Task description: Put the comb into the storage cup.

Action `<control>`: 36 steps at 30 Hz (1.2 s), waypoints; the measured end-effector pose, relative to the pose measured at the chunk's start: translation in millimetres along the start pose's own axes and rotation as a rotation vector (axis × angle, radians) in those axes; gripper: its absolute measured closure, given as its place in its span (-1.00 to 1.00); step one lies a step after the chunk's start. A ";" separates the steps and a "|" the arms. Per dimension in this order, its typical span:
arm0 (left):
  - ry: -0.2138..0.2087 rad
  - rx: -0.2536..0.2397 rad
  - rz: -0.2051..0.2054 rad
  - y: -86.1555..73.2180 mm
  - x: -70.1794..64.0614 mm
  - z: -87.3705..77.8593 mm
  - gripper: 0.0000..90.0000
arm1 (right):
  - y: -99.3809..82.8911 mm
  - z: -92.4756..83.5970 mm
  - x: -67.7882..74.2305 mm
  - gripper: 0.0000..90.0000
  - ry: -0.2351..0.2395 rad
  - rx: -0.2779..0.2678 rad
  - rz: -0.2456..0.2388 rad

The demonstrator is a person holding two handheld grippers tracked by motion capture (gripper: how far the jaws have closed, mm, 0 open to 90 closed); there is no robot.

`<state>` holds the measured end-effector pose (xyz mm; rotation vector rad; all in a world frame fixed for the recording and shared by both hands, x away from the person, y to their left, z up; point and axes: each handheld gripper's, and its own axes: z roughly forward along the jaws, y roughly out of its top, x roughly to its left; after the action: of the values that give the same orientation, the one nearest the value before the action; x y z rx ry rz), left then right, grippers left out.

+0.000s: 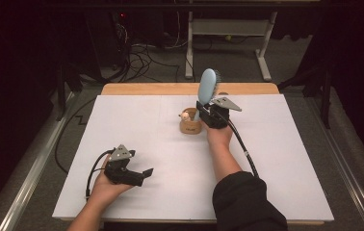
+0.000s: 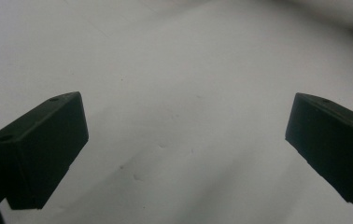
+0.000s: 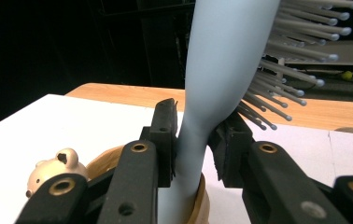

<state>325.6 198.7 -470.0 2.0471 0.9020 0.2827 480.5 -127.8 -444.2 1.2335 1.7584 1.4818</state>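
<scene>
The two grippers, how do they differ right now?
The left gripper lies low over the white table with jaws wide apart and nothing between them; the right gripper has its jaws around the handle of a blue hairbrush, though a gap shows at one jaw. The left points sideways near the front edge; the right stands farther back, by the wooden cup. Both are black, hand-held, with a trailing cable.

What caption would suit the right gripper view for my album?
Black tongs around a pale blue hairbrush, its handle standing in a wooden cup.

table [image 1: 286, 192]: white sheet | on it: wooden cup [image 1: 190, 126]
</scene>
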 end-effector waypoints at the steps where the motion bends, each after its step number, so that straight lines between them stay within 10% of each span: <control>1: 0.000 -0.001 -0.001 0.1 0.1 -0.2 -1.00 | -0.1 0.1 -0.1 0.61 -0.001 0.000 0.002; 36: 0.006 0.004 0.001 -0.1 -0.1 -0.1 -1.00 | -1.6 -0.6 -1.8 0.46 -0.010 0.021 -0.015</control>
<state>325.4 198.8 -470.0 2.0511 0.9061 0.2877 480.3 -129.6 -445.8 1.2333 1.7775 1.4499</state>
